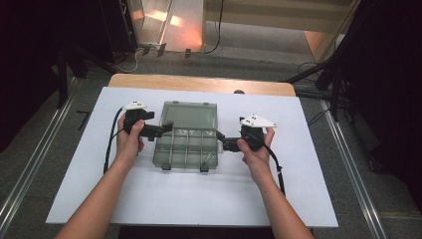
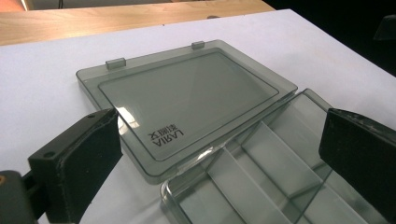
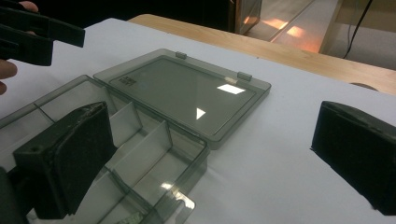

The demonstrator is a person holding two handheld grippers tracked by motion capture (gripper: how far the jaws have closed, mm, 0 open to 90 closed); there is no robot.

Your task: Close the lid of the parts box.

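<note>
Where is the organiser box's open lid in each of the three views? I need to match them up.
High view: the lid lies flat at centre, just beyond the compartment tray.
Left gripper view: upper middle, printed lettering on its near edge.
Right gripper view: centre, beyond the tray.
Shared landmark: the two latch tabs on the lid's far edge.

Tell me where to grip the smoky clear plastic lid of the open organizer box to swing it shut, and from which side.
Grip the smoky clear plastic lid at its far edge, beside the two latch tabs, coming from the table's far side. It lies flat, hinged to the compartment tray, so that free edge probably gives the most leverage.
</note>
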